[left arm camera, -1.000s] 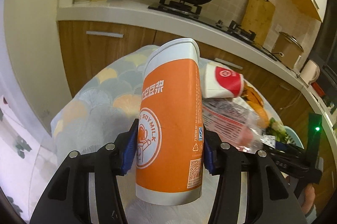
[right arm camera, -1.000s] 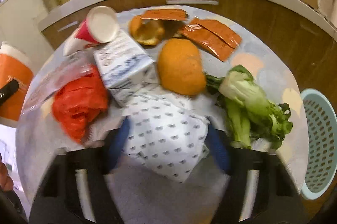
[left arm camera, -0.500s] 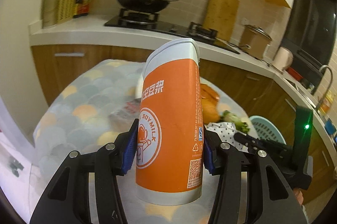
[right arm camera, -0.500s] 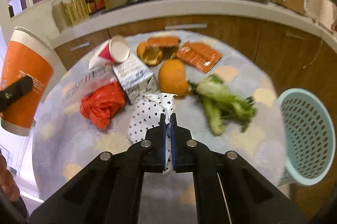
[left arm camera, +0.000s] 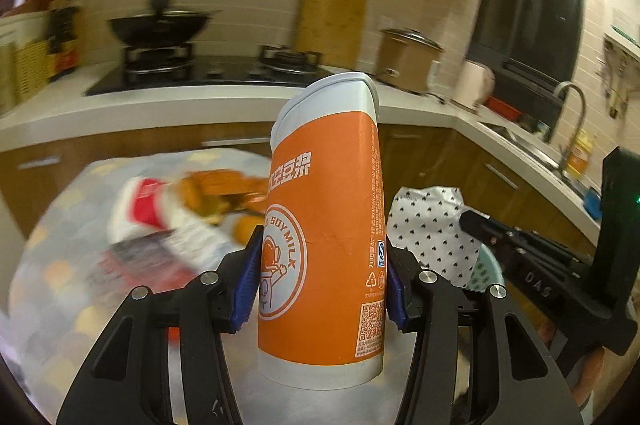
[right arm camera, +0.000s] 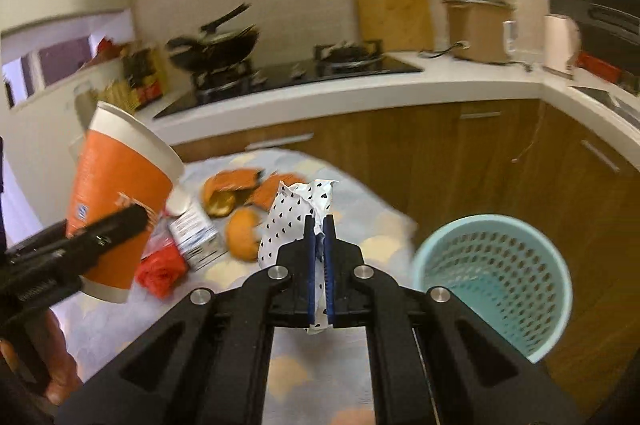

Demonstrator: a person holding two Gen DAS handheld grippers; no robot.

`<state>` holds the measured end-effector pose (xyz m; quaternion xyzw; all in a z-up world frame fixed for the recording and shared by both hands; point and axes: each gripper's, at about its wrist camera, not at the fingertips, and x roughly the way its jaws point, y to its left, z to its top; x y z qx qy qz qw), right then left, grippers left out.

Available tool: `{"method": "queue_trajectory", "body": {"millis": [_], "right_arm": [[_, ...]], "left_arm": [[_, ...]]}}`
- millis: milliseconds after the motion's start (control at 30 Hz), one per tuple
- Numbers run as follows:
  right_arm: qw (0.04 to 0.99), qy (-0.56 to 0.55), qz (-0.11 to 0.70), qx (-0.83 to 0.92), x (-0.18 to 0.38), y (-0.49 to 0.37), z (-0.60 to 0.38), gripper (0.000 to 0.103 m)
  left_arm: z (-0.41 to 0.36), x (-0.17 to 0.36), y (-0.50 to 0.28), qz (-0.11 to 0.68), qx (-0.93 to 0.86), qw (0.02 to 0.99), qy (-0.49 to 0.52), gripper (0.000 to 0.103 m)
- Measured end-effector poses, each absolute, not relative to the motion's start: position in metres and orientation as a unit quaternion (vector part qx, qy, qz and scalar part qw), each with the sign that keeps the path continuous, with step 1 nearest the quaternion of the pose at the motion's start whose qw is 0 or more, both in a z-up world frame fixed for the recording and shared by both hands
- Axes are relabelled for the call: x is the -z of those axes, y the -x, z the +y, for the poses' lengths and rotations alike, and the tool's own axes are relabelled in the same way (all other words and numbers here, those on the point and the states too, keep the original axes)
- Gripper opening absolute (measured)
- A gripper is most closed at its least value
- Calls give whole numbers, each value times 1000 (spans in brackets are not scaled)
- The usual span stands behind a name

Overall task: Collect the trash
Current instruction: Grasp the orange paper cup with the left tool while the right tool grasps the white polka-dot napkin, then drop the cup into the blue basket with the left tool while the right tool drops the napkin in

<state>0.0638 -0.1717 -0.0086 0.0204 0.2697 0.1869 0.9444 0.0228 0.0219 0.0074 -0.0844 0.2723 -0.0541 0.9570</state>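
Trash is on the move in both hands. One second ago the right gripper [right arm camera: 318, 265] was down over the spotted paper wrapper [right arm camera: 298, 213] as it lay flat on the table [right arm camera: 304, 377]; now its jaws are pressed together on that wrapper and it hangs clear of the tabletop, carried toward the mint-green wastebasket [right arm camera: 494, 285] standing at the table's right edge. The left gripper [left arm camera: 320, 285] keeps its blue pads clamped on the sides of the orange soy milk cup [left arm camera: 326, 233], held upright in the air, and its view has swung from the left of the table toward the basket side. My read is that two pieces are picked and both are about to be dropped, the wrapper first since it is nearer.

Nothing lies between the wrapper and the basket mouth. The two tools are close, though: the cup sits just to the left of the right gripper, so they could bump over the opening.

Left on the table are a small white carton [right arm camera: 194, 237], orange peel [right arm camera: 242, 233], a crumpled red bag [right arm camera: 160, 271] and brown sachets [right arm camera: 236, 179], partly blurred.
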Motion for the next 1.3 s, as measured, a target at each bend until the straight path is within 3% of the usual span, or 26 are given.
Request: {"method": "queue_trajectory", "body": {"millis": [233,700,933,1033,1300], "right_arm": [[955,-54,273,-106,15,-84,-252,2],[919,-101,382,-14,106,-146,-326,2],[894,-118,432,-11,139,-159,-333,3],[883,-135,449,-16,149,-166,-338,4],[877,-157,454,-25,150,-162,-345,14]], "left_arm": [[-48,13,-84,311,132,938,76,50],[-149,99,-173,420,198,884,42,50],[-162,123,-186,444,202,872,30,52],[-161,121,-183,432,195,880,27,66],[-147,112,-175,421,191,886,47,67]]}}
